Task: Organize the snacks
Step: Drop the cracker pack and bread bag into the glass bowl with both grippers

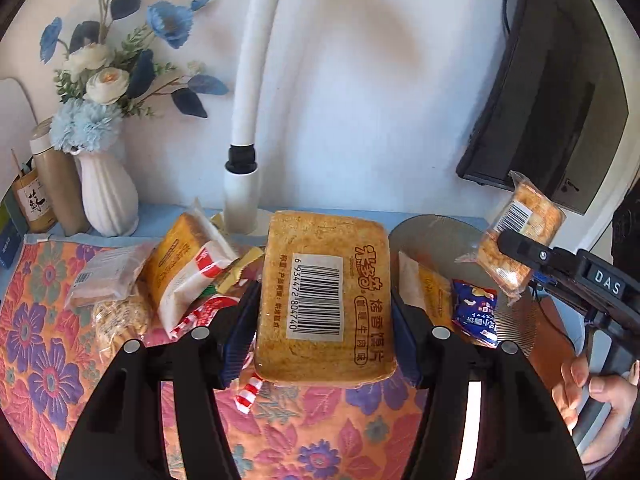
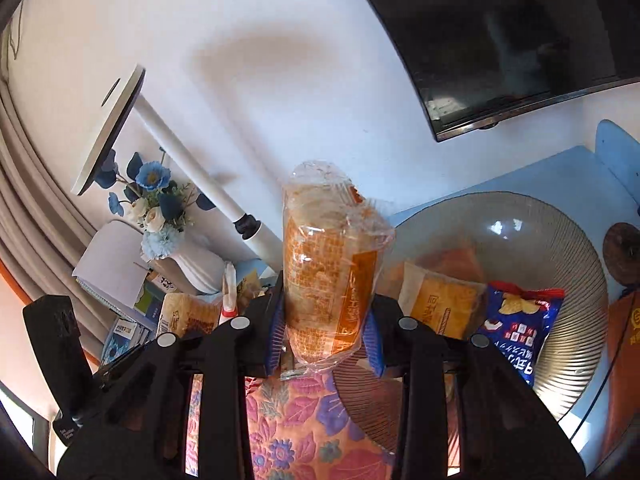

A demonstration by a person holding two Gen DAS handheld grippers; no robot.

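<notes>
My left gripper [image 1: 324, 328] is shut on a golden toast-crisp packet [image 1: 325, 280] with a barcode label, held above the floral cloth. My right gripper [image 2: 326, 332] is shut on a clear-wrapped packet of the same crisps [image 2: 328, 264], held upright over the near rim of the grey ribbed bowl [image 2: 568, 360]; it shows at the right of the left wrist view [image 1: 516, 248] above the bowl [image 1: 436, 232]. The bowl holds a yellow packet [image 2: 444, 304] and a blue chip bag [image 2: 520, 328]. Several loose snack packets [image 1: 188, 272] lie at the left on the cloth.
A white vase with blue flowers [image 1: 106, 196], a bottle [image 1: 60, 192] and a white lamp post [image 1: 244, 184] stand at the back. A dark monitor [image 1: 540, 100] hangs at the right. The floral cloth [image 1: 48, 340] covers the table.
</notes>
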